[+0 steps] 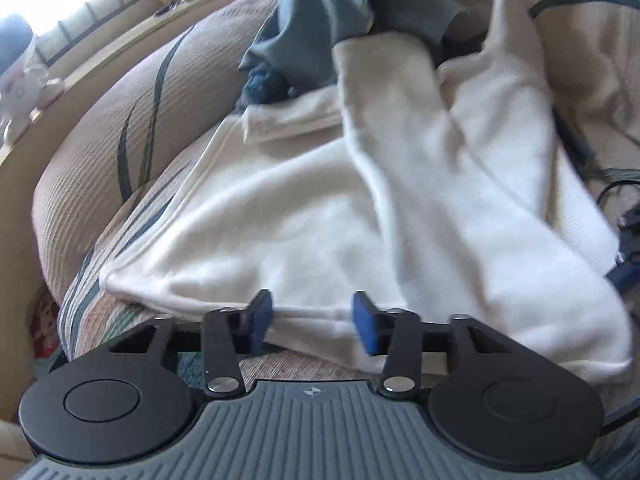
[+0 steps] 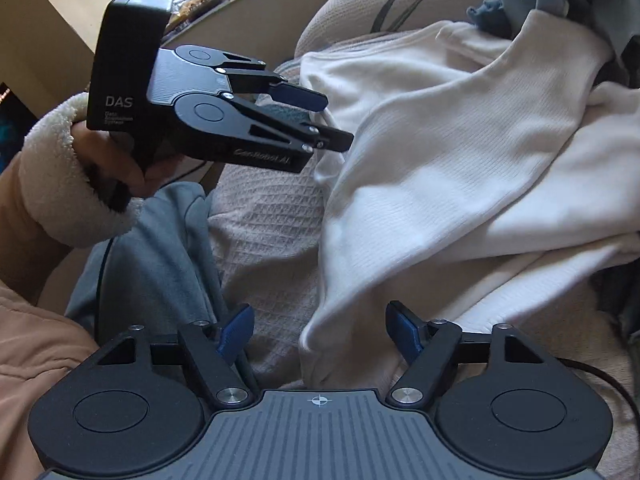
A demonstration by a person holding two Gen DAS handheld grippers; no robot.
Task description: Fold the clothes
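Observation:
A white knit garment (image 1: 360,216) lies crumpled on a sofa; it also shows in the right wrist view (image 2: 460,152). A grey-blue garment (image 1: 320,28) lies behind it at the back. My left gripper (image 1: 312,322) is open, its blue pads on either side of the white garment's near hem. In the right wrist view the left gripper (image 2: 334,118) hovers at the garment's left edge, jaws apart. My right gripper (image 2: 320,334) is open, its pads apart around the garment's near corner.
The sofa has a beige waffle cover with dark leaf stripes (image 1: 132,128). A grey garment (image 2: 160,248) lies at the lower left beside my sleeve. A black cable (image 1: 616,188) runs at the right. A shelf with small figures (image 1: 24,88) stands behind the sofa.

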